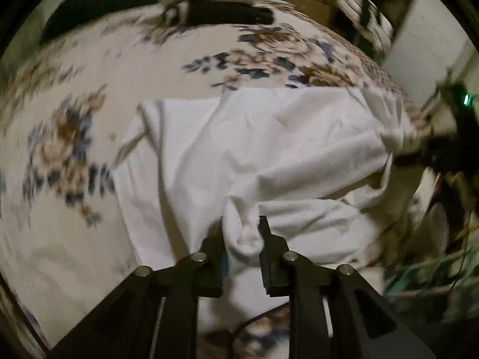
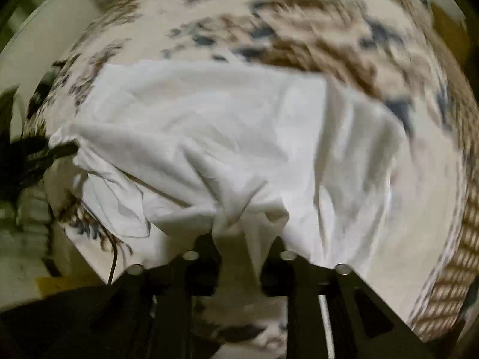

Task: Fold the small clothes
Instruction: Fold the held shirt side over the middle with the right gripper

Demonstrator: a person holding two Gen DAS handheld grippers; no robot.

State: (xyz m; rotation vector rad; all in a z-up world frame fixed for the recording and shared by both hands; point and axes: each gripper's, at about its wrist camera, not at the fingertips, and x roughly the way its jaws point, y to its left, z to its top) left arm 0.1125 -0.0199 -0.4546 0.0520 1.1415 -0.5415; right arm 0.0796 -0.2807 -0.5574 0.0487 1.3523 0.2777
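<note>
1. Left gripper [image 1: 243,233]: jaws closed on a bunched fold of the white garment [image 1: 254,149]. Cloth fills the gap between the two fingers; clear in the left wrist view.
2. Right gripper [image 2: 244,243]: jaws pinch a gathered edge of the same white garment [image 2: 233,137]. Cloth runs between the fingers, with creases fanning out from the grip.
3. Garment location: lying on the floral bedspread [image 1: 74,137], its far part spread flat, its near part lifted and rumpled at both grips.
4. Left view only: the right gripper [image 1: 419,152] shows at the right edge as a dark shape, with garment cloth drawn toward it. A green light [image 1: 466,100] glows just above it. At the far end of the bed lies a dark item [image 1: 227,15] with pale fabric around it; identity unclear due to blur.
5. Right view only: the woven brown border of the bedspread [image 2: 467,239] along the right side, and the left gripper [image 2: 60,151] as a dark shape at the garment's left corner.
6. Both views are motion-blurred, so fine garment detail is unreadable.
</note>
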